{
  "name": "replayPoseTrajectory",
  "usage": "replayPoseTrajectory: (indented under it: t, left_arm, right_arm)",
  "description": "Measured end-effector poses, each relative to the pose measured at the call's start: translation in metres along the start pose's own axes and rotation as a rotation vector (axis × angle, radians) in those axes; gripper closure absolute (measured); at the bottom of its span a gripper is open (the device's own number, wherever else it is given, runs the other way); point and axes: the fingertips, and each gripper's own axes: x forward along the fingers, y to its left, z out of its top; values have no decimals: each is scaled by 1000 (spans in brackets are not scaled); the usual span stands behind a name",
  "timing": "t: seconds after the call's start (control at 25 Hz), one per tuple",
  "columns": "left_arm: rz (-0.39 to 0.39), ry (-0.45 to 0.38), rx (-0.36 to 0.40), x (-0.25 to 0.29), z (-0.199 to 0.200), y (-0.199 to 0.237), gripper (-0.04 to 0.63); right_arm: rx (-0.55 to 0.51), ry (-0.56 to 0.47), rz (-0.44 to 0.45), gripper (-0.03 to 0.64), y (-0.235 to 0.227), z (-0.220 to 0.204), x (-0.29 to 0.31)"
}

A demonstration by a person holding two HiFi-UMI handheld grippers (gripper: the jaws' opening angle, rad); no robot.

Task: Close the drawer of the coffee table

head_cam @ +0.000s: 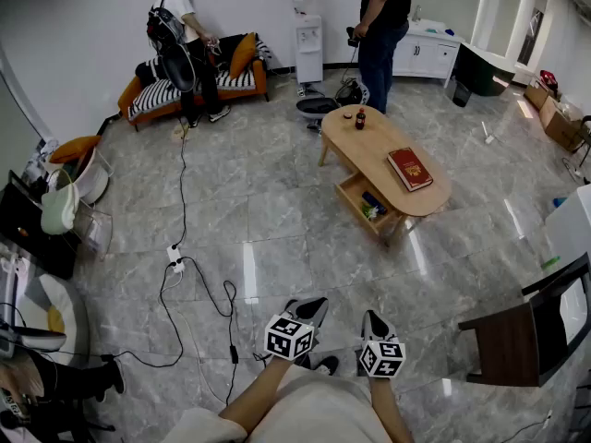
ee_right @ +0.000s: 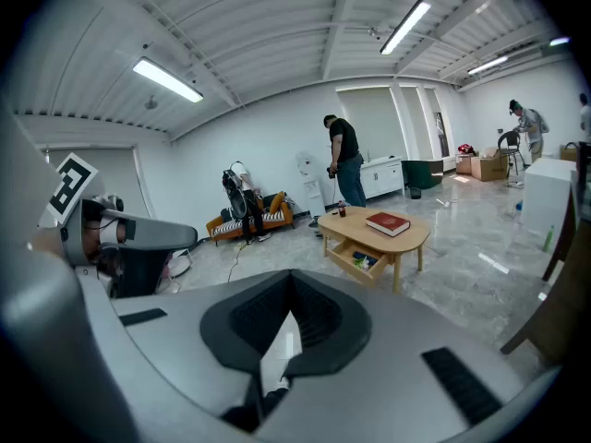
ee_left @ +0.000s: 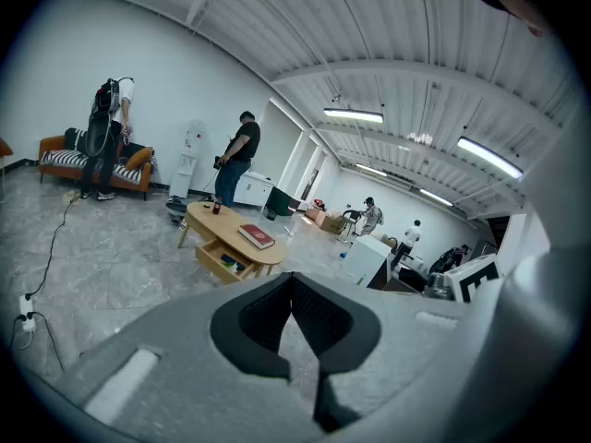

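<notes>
The oval wooden coffee table (head_cam: 369, 141) stands a few steps ahead of me, right of centre. Its drawer (head_cam: 362, 201) is pulled out on the near side, with small items inside. A red book (head_cam: 410, 168) and a dark bottle (head_cam: 360, 118) sit on top. My left gripper (head_cam: 307, 309) and right gripper (head_cam: 375, 324) hang low in front of me, far from the table, both shut on nothing. The left gripper (ee_left: 293, 284) faces the table (ee_left: 235, 229) and its open drawer (ee_left: 224, 259). The right gripper (ee_right: 292, 280) also sees the table (ee_right: 374, 232) and drawer (ee_right: 360, 260).
A person (head_cam: 380, 26) stands at the table's far end; another (head_cam: 185, 44) is by the orange sofa (head_cam: 199, 86). A cable with a power strip (head_cam: 175, 264) runs across the floor at my left. A dark wooden chair (head_cam: 517, 340) stands at my right.
</notes>
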Motion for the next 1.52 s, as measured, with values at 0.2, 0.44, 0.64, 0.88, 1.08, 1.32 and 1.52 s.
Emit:
replayPoseTrajectory:
  t: [0.2,0.44,0.64,0.88,1.08,1.32,1.52]
  left_arm:
    - [-1,5,2,-2,3,8,586]
    - [3,40,-5,-6,-5,15,586]
    - [19,74,-24,-5,-9,35,586]
    - [16,75,-47,14,16,65,586]
    - [6,51,-61,38,49,104,586]
    - [-18,26,-68,69,85,155,586]
    - [-32,8,-69,88,115,208,586]
  right_arm:
    - [22,4,-5,601,3,0,10]
    - [85,-7,-43,601,-3,-2,12]
    - [147,-38,-71,601,-9,4,22]
    - [151,-25,-101,601,-14,19,47]
    - [131,-1,-130,601,-20,33,78]
    - [106,31,-164,601,-28,53,120]
    - [58,55,-168,601,-21,72,163]
